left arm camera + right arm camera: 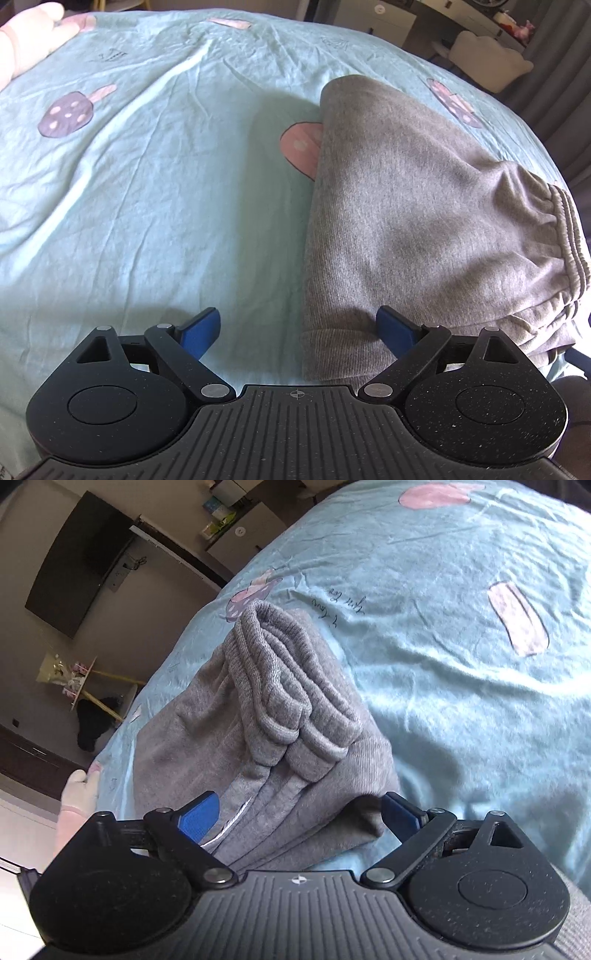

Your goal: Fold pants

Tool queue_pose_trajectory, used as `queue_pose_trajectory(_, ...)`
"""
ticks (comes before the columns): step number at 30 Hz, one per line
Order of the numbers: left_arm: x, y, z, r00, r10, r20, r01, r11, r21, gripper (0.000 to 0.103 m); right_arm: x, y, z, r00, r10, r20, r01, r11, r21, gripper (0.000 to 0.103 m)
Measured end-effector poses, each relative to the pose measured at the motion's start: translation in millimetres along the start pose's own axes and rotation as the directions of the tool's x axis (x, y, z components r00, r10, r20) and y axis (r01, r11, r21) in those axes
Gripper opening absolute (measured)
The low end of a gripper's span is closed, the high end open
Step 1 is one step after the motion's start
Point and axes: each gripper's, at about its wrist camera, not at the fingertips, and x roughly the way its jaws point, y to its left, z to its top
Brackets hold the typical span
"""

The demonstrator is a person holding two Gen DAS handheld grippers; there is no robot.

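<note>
So the grey pants are already folded up into a chunky bundle on the bed, sitting on that light blue sheet with the mushroom prints. In the left wrist view the bundle fills the right half of the frame, elastic waistband bunched at the far right edge and a ribbed cuff down near the bottom centre.

The left tongs are tipped steeply down at the bed, jaws spread wide. One blue pad sits over bare sheet, the other is right at the near edge of the pants, but nothing is pinched between them.

In the right wrist view the whole picture is rolled sideways, so the bed slants across the frame and a wall-mounted TV shows in the upper left. The right tongs are angled down at the bundle from the stacked-cuff end, jaws wide apart too. The folded fabric lies between the blue pads at the bottom centre, though I can't see them squeezing it. A pale plush toy pokes in at the lower left.
</note>
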Motion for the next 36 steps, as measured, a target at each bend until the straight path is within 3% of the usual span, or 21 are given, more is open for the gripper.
queue_pose_trajectory(7, 1.5, -0.1, 0.7, 1.0, 0.002, -0.006, -0.002, 1.0, -0.001, 0.096, 12.2, 2.6, 6.5, 0.992, 0.12, -0.033, -0.118, 0.991, 0.067, 0.095)
queue_pose_trajectory(10, 2.3, -0.4, 1.0, 1.0, 0.007, -0.009, -0.007, 1.0, 0.004, 0.096, 25.2, 1.9, 7.9, 0.997, 0.058, -0.047, -0.055, 0.996, 0.063, 0.095)
queue_pose_trajectory(16, 3.6, -1.6, 1.4, 1.0, 0.015, -0.014, -0.015, 1.0, 0.016, 0.096, 20.4, 6.0, 7.6, 0.997, -0.072, 0.017, 0.072, 0.997, 0.002, 0.09)
queue_pose_trajectory(26, -1.0, -1.5, 0.8, 1.0, 0.013, 0.001, -0.013, 1.0, 0.023, 0.095, 12.7, 20.7, 5.9, 0.988, -0.156, 0.006, 0.155, 0.98, -0.121, 0.089)
queue_pose_trajectory(29, -8.6, 5.2, 4.1, 0.996, -0.092, 0.011, 0.092, 0.996, -0.008, 0.095, 2.3, 21.2, 11.9, 0.993, -0.115, -0.015, 0.112, 0.984, -0.135, 0.089)
queue_pose_trajectory(32, -10.5, 17.3, 15.4, 0.97, -0.237, 0.057, 0.24, 0.969, -0.06, 0.095, -9.4, 19.8, 22.9, 0.998, -0.062, 0.002, 0.061, 0.987, -0.15, 0.095)
queue_pose_trajectory(34, -1.5, 22.2, 26.6, 0.957, -0.282, 0.065, 0.287, 0.955, -0.076, 0.095, -10.9, 20.2, 33.5, 0.998, -0.057, 0.026, 0.061, 0.979, -0.192, 0.098)
queue_pose_trajectory(36, 16.7, 22.5, 39.0, 0.949, -0.315, 0.02, 0.316, 0.945, -0.086, 0.095, 0.2, 18.0, 48.6, 0.998, -0.059, 0.01, 0.06, 0.972, -0.228, 0.098)
